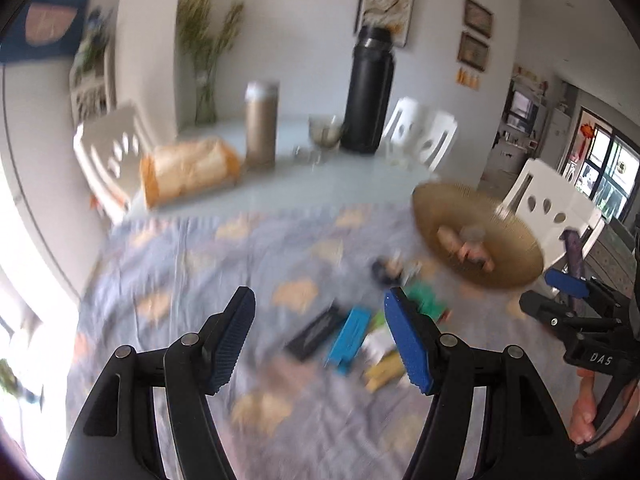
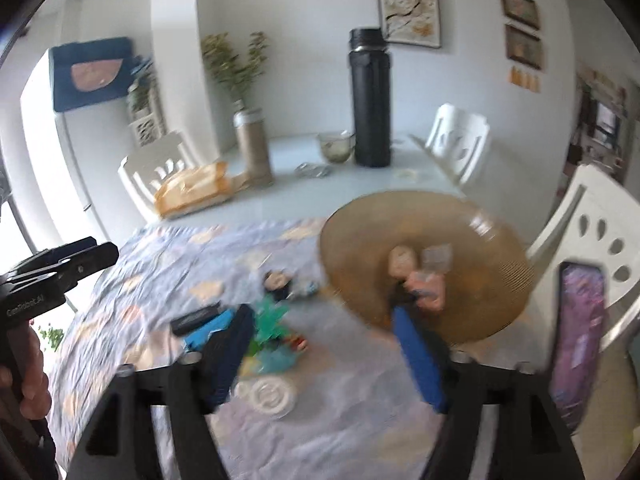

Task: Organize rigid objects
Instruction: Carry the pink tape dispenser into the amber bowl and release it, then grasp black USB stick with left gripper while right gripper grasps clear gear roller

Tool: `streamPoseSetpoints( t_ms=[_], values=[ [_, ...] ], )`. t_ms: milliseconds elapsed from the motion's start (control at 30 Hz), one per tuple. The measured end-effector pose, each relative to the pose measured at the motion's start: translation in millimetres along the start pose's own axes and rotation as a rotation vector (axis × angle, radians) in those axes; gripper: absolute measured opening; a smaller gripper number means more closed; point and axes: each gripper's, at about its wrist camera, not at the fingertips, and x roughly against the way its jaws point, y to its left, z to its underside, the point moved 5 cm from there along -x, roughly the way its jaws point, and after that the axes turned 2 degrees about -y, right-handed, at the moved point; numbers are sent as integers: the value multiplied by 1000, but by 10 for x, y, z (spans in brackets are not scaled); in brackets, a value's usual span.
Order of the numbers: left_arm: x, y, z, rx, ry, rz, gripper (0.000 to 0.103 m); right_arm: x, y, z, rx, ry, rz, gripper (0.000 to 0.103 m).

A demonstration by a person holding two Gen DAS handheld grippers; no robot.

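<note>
Both views are motion-blurred. A golden ribbed bowl (image 1: 476, 236) (image 2: 428, 264) sits at the right of the patterned cloth and holds small pinkish figures (image 2: 424, 280). Loose items lie on the cloth: a black bar (image 1: 316, 332) (image 2: 194, 319), a blue block (image 1: 348, 338) (image 2: 208, 330), a green toy (image 1: 426, 300) (image 2: 272, 320), a dark round figure (image 1: 386, 270) (image 2: 278, 282), a white round lid (image 2: 270, 396). My left gripper (image 1: 320, 304) is open and empty above the bar and block. My right gripper (image 2: 324, 320) is open and empty, between the toys and the bowl.
Farther back on the table stand a tall black flask (image 1: 368, 92) (image 2: 370, 98), a tan canister (image 1: 262, 124) (image 2: 252, 144), a glass bowl (image 2: 336, 146) and a bagged bread loaf (image 1: 188, 172) (image 2: 192, 192). White chairs (image 2: 596, 240) surround the table. A purple phone (image 2: 580, 340) is at right.
</note>
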Motion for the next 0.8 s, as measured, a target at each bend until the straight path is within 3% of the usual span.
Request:
streamPoseSetpoints(
  t_ms=[133,300,367,467,533,800],
  values=[
    [-364,169,454,5,118,7,66,-318,99,304,30,51,-52,84],
    [-696,277,792,27,228,21,65,-548,175,537,72,94,-139,84],
    [-645,241,743,9,229,31,65,-597,199,602,76,122,-168,84],
    [-696,221,678,-21,325,40,65,-623,223,645,107,168,-183,84],
    [-704,204,596,-57,308,61,65,-603,240,676,153,208,-205,84],
    [-1162,183,442,-112,376,145,60,-774,304,732,260,304,-250,84]
  ],
)
